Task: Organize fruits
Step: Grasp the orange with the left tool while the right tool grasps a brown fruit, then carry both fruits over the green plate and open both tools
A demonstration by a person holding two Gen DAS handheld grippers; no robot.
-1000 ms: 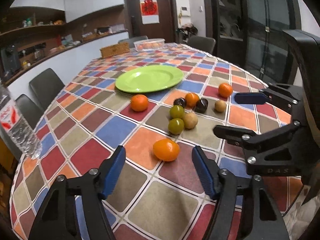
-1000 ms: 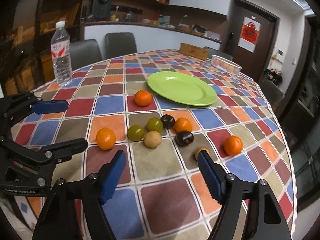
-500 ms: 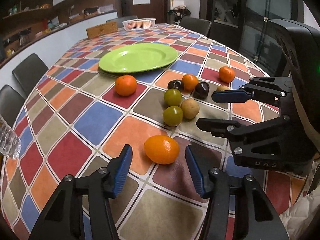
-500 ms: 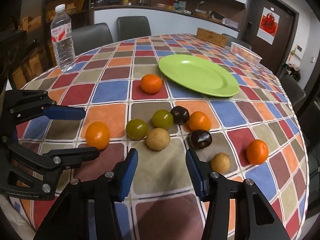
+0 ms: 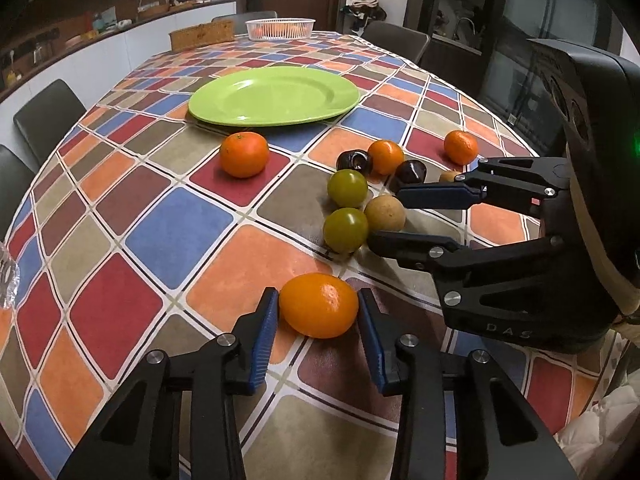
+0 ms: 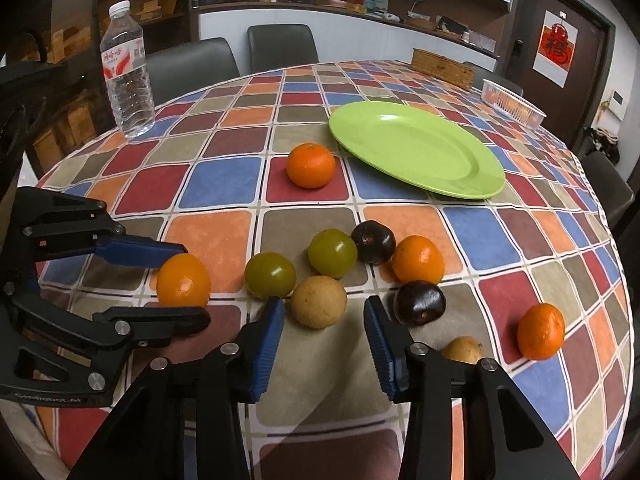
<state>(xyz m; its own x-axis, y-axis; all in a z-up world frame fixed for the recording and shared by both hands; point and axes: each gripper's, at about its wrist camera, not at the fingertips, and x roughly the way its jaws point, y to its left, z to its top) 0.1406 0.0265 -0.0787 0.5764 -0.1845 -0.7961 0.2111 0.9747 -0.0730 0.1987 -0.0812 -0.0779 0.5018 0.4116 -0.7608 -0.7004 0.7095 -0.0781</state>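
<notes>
Jaws on both tools have narrowed and pushed forward since half a second ago: the left gripper [image 5: 318, 304], which then hung just short of the smooth, glossy yellow-orange fruit [image 5: 319, 305], now has that fruit between its ribbed blue pads [image 5: 266, 334], closed in on both sides, though actual contact cannot be told. The right gripper [image 6: 324, 322] has likewise advanced, and the dull, speckled tan fruit [image 6: 319, 301] now sits at the mouth of its parted fingers, untouched, with gaps either side. Just left of that tool's left finger lies a shiny green fruit [image 6: 270, 275]; a second green fruit [image 6: 332, 253] lies beyond the tan one, and a glossy dark plum [image 6: 419, 303] sits just past its right fingertip. Well ahead of both tools the round green plate [image 6: 472, 188] rests on the chequered tablecloth [image 6: 224, 180], with a dimpled mandarin [image 6: 311, 165] just before its rim.
</notes>
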